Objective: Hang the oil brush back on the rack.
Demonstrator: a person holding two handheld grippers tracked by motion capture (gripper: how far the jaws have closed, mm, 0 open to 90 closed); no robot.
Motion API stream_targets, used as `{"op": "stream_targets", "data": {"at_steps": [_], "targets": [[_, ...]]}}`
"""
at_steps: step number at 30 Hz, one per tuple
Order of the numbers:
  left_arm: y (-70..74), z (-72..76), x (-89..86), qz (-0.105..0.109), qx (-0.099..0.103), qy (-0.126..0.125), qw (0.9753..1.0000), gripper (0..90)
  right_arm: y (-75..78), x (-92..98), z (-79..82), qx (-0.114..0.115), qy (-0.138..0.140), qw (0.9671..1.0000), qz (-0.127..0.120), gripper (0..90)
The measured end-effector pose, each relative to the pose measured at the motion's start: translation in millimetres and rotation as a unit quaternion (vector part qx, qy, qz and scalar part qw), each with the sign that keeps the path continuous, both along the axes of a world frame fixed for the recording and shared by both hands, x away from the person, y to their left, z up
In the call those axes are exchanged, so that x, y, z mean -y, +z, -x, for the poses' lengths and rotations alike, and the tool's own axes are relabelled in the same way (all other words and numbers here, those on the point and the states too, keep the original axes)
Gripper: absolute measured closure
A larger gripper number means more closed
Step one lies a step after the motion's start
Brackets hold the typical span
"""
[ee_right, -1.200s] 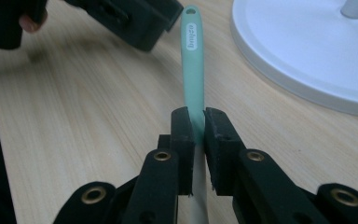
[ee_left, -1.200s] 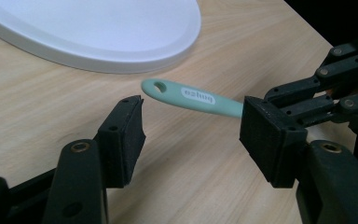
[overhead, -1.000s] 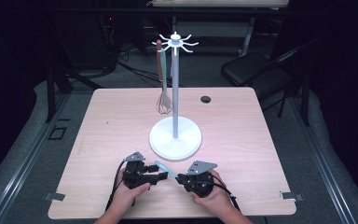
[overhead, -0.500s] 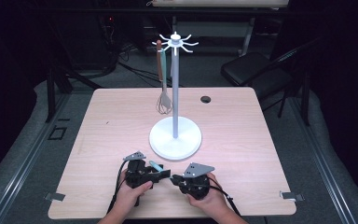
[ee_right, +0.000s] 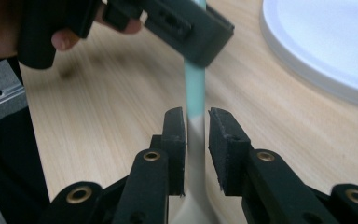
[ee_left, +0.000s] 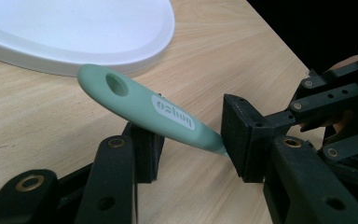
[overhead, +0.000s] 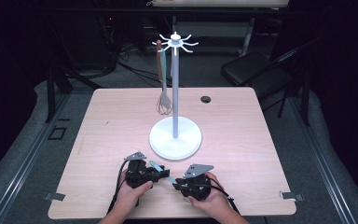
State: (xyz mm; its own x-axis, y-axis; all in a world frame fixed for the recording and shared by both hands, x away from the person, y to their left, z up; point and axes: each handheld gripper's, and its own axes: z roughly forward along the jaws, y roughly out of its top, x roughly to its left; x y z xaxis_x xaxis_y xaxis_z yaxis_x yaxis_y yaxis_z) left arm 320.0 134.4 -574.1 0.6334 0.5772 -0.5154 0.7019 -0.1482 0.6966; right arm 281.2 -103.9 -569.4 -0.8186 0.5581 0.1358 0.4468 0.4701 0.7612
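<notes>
Beside white round stand base (overhead: pixel 175 138): mint-green plastic utensil handle (ee_left: pixel 149 110), my left tongs (ee_left: pixel 191 144) spread, right tongs (ee_right: pixel 196 140) loosely straddling; handover slip likely.

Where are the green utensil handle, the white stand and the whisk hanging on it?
green utensil handle (ee_left: pixel 144 108), left gripper view, middle of the handle near its lettering.
white stand (overhead: pixel 175 138), high view, round base.
whisk (overhead: pixel 163 103), high view, wire head.
</notes>
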Motion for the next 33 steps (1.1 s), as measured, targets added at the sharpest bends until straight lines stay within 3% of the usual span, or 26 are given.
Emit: {"op": "stream_targets", "data": {"at_steps": [5, 9, 13, 17, 23, 33], "targets": [[-0.1, -0.4, -1.2, -0.001, 0.000, -0.001, 1.0000, 58.7, -2.4, 3.7, 0.7, -0.021, 0.002, 0.9996, 0.019, 78.3], [-0.1, -0.4, -1.3, -0.003, 0.001, 0.001, 1.0000, 58.5, -2.8, 3.4, 0.2, -0.028, 0.002, 0.9995, 0.016, 81.5], [1.4, 0.4, -2.5, 0.000, 0.008, 0.008, 0.9999, 56.5, -0.9, 1.6, 2.0, -0.012, 0.004, 0.9997, 0.023, 82.5], [3.8, 1.6, -3.8, 0.016, 0.006, 0.013, 0.9998, 55.2, 1.7, 1.1, 2.8, 0.002, -0.004, 0.9999, 0.012, 82.5], [4.7, 4.9, 0.9, 0.019, 0.003, 0.005, 0.9998, 55.7, 2.5, -2.7, 2.0, 0.014, -0.022, 0.9996, -0.010, 82.5], [5.8, 8.4, 6.9, 0.025, -0.003, -0.008, 0.9996, 66.4, 2.9, -6.9, 2.2, 0.026, -0.035, 0.9987, -0.028, 82.5]]}}
